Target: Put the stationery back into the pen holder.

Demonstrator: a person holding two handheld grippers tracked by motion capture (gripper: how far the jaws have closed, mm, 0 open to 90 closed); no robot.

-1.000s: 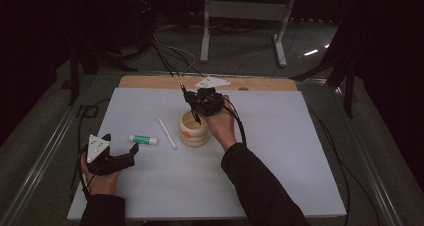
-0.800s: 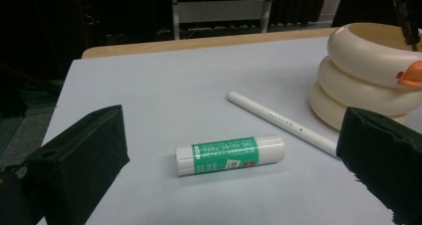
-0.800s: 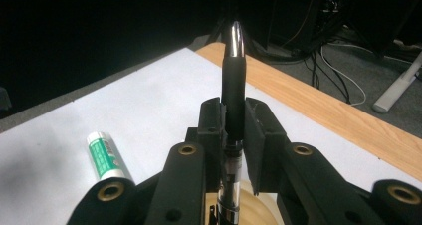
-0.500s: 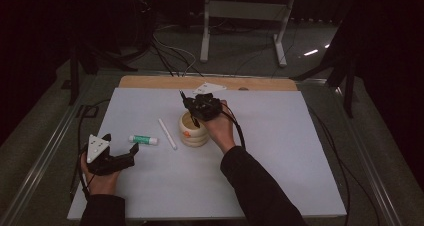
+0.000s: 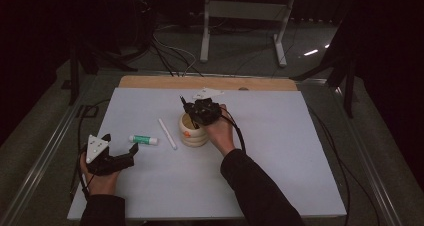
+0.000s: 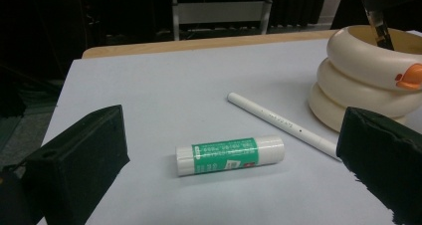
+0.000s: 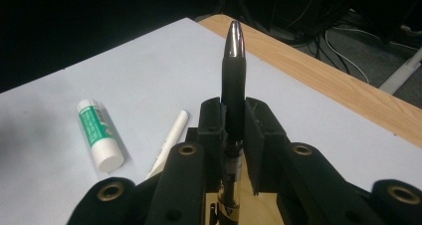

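Pen (image 7: pixel 233 70) first, since it is the thing in hand: it sits clamped upright between the jaws of your right gripper (image 5: pixel 192 117), tip end down inside the cream ringed holder (image 5: pixel 194 133) near the middle of the white mat (image 5: pixel 280 161).

Going left to right across the mat: your left gripper (image 5: pixel 125 148) rests at the near left corner, its jaws spread wide with nothing between them, aimed toward the centre. Just to its right lies a glue stick (image 5: pixel 144 140) with a green label, flat on its side. Beside that, a little farther right, a white stick (image 5: pixel 167 133) lies at a slant, its near end close to the holder's base but apart from it. Then comes the holder with your right gripper over its mouth, closed on the pen, your hand (image 5: pixel 220 131) on the holder's right side.
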